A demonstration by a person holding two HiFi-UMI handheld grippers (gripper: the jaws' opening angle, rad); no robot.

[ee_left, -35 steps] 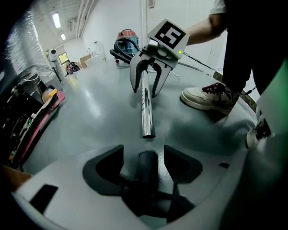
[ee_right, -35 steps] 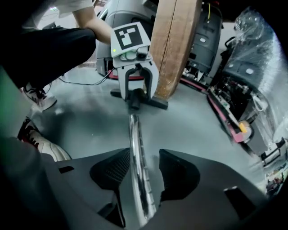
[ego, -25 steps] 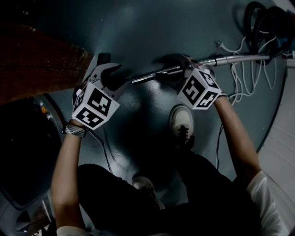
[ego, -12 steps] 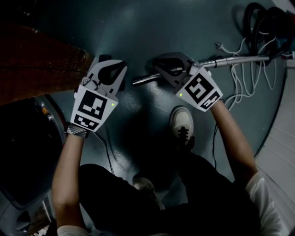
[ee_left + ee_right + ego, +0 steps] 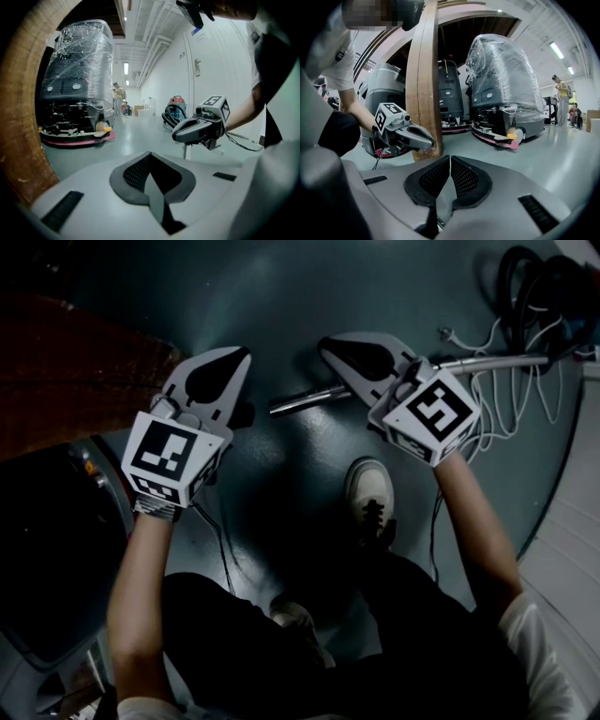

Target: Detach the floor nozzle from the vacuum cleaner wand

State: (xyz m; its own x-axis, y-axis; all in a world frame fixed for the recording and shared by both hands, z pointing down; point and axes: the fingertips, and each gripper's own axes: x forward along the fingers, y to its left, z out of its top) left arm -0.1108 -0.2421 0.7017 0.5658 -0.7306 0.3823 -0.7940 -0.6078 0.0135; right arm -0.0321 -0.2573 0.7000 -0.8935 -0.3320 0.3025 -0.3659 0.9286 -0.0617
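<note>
The metal wand (image 5: 314,397) lies on the grey floor, running right to the black hose (image 5: 530,287). Left of its bare end a dark piece (image 5: 244,415), perhaps the floor nozzle, shows under my left gripper; whether the two touch I cannot tell. The left gripper (image 5: 241,353) is lifted above the floor. Its jaws have just closed with nothing between them, and they meet in its own view (image 5: 150,174). My right gripper (image 5: 325,341) hovers over the wand, its jaws also just closed on nothing (image 5: 449,161). Each gripper sees the other: right gripper (image 5: 197,129), left gripper (image 5: 410,134).
A white shoe (image 5: 367,491) stands below the wand. White cables (image 5: 487,395) trail at the right. A brown curved wooden post (image 5: 424,79) rises at the left. A film-wrapped machine (image 5: 77,79) and a red vacuum cleaner (image 5: 177,100) stand further off. A person (image 5: 560,101) stands far away.
Both grippers let go, shut their jaws on nothing and rose off the floor. The left came away from the wand's end, the right from the tube; both rolled.
</note>
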